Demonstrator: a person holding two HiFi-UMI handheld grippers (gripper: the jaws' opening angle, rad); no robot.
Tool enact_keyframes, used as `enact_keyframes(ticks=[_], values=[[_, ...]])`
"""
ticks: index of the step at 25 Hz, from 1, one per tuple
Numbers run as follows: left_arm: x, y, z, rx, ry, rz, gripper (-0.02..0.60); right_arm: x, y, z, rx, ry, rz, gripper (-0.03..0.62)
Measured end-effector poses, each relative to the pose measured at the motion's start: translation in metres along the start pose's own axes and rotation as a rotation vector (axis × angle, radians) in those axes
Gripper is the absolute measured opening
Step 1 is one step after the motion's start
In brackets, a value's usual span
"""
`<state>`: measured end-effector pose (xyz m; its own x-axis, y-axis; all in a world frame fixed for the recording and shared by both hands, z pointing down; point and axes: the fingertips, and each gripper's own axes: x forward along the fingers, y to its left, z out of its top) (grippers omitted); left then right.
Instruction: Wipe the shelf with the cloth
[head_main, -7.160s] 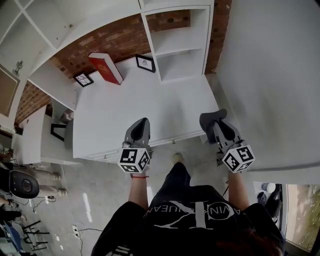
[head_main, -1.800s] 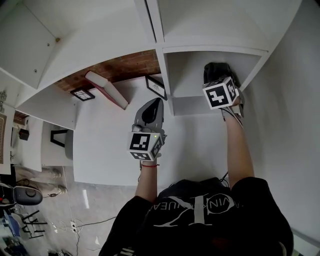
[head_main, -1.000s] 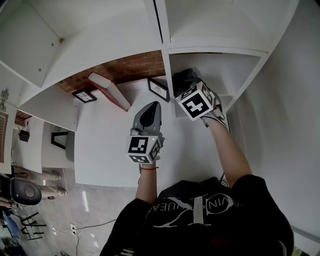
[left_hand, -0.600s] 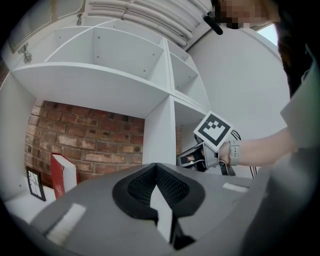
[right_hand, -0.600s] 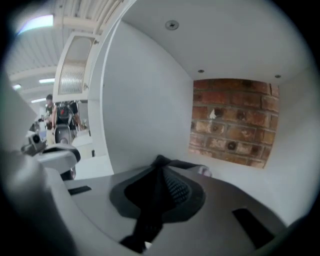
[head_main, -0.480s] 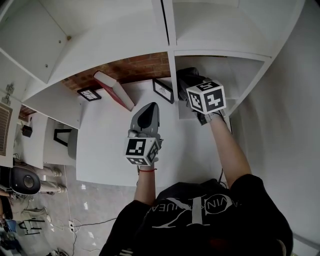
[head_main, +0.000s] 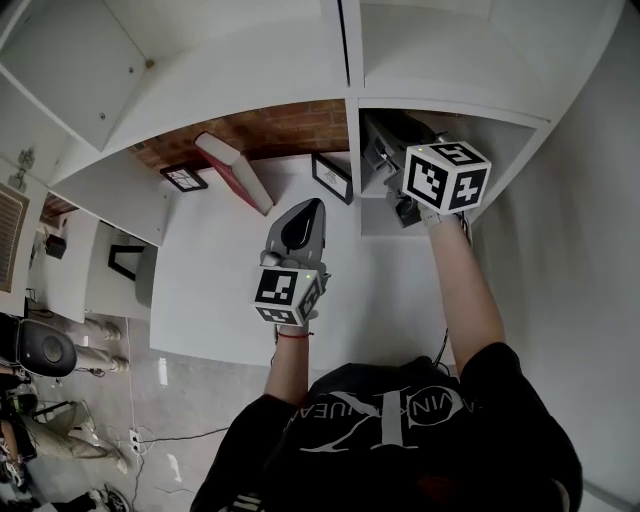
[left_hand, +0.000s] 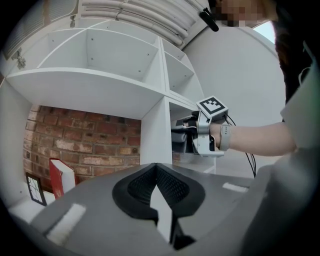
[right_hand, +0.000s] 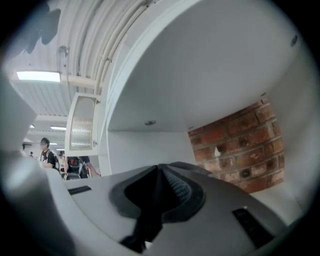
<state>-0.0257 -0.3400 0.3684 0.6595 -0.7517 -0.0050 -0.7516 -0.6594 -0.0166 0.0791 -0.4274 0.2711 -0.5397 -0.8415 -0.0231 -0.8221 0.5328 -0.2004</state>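
My right gripper (head_main: 388, 158) reaches into the lower white shelf compartment (head_main: 378, 214) and is shut on a dark grey cloth (head_main: 396, 128). In the right gripper view the cloth (right_hand: 146, 220) shows as a dark strip pinched between the jaws. That view looks along the compartment's white ceiling towards a brick back wall (right_hand: 240, 150). The left gripper view shows the right gripper (left_hand: 186, 141) with the cloth (left_hand: 178, 142) at the compartment's left wall. My left gripper (head_main: 309, 208) hovers over the white desk top, shut and empty, with its tips (left_hand: 156, 169) closed together.
On the white desk top (head_main: 230, 280) a red book (head_main: 236, 170) leans near the brick wall (head_main: 290, 120). Two small picture frames (head_main: 332, 178) (head_main: 183, 179) stand there too. A white divider (head_main: 350, 60) separates the shelf compartments. People stand far off (right_hand: 47, 152).
My right gripper has carried the cloth from the compartment's front left edge deeper in and to the right, and its marker cube has turned. The left gripper has barely moved.
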Motion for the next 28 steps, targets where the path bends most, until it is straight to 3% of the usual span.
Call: enact_keyframes(ticks=[4,8,12,21,24,28], values=[[-0.001,0.001,-0.003,-0.002,0.017,0.001,-0.014,-0.007,0.013,0.032,0.035,-0.112,0.046,0.037],[0.001,-0.003,0.0,-0.003,0.01,-0.001,-0.014,-0.013,0.023,0.042,-0.031,-0.132,0.075,0.037],[0.005,-0.011,0.0,0.003,0.0,-0.023,-0.014,-0.014,0.027,0.023,-0.151,-0.044,0.066,0.037],[0.015,-0.035,0.001,-0.001,-0.004,-0.075,-0.014,-0.017,0.026,-0.04,-0.234,0.156,0.048,0.037],[0.017,-0.038,-0.001,-0.005,0.003,-0.079,-0.014,-0.017,0.022,-0.058,-0.318,0.241,0.042,0.037],[0.02,-0.042,-0.005,-0.008,0.012,-0.089,-0.014,-0.023,-0.001,-0.092,-0.487,0.426,-0.066,0.037]])
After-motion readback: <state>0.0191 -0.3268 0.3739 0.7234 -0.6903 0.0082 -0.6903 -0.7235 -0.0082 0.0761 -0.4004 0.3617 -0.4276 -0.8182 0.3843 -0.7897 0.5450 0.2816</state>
